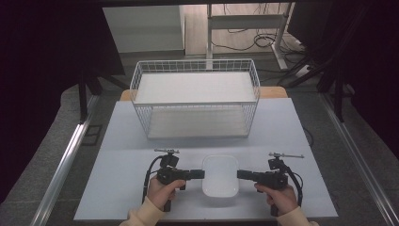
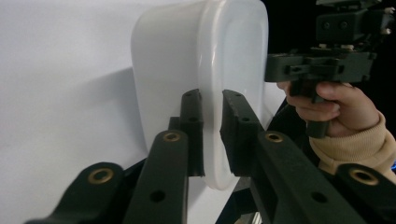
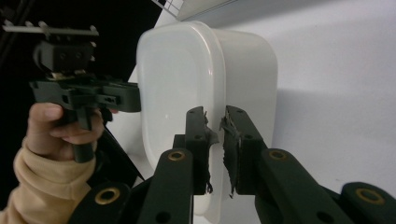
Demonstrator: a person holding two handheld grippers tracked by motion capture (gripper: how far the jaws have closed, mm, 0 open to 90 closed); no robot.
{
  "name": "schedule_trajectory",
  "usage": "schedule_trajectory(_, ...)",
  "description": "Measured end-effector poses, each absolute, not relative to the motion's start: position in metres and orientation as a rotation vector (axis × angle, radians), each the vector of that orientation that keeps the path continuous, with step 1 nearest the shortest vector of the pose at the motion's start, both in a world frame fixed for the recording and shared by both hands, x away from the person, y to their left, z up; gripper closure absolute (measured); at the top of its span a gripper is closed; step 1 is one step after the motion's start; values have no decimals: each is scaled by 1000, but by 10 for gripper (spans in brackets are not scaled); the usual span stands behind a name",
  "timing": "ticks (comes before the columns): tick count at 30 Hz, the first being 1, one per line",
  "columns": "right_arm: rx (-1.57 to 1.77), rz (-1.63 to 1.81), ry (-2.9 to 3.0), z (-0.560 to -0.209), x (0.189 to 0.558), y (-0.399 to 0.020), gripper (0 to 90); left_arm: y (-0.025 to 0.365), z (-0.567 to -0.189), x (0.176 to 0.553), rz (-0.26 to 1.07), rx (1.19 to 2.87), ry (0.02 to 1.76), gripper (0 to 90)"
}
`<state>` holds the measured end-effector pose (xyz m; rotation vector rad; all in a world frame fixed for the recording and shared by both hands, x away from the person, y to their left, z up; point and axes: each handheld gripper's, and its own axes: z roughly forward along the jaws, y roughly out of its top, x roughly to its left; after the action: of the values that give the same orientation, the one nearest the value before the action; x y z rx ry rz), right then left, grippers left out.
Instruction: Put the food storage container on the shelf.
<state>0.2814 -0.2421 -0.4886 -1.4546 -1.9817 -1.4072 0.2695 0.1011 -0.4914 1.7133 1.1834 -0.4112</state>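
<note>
A white plastic container (image 1: pixel 219 175) with rounded corners sits on the pale tabletop (image 1: pixel 117 183) near its front edge. My left gripper (image 1: pixel 201 173) comes in level from the left, and its jaws pinch the container's left rim wall (image 2: pixel 212 95). From the other side my right gripper (image 1: pixel 239 174) does the same, its jaws clamped on the right rim wall (image 3: pixel 215 112). In the left gripper view the container (image 2: pixel 201 56) runs away from the jaws toward the right gripper (image 2: pixel 322 65) and the hand holding it. The right gripper view shows the container (image 3: pixel 187 70) and the left gripper (image 3: pixel 84 93) beyond it.
A white wire basket (image 1: pixel 195 104) with a shelf stands at the back of the table, its open side facing me. Bare tabletop lies between the basket and the container. Metal rails (image 1: pixel 66 160) run along both sides of the table.
</note>
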Motion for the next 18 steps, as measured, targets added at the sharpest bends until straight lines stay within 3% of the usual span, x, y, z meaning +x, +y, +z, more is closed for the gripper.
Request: schedule_trajectory(18,-1335,-1542,-2109,-460,272,-238,802,107,-459,258,-275,1730,1074,806)
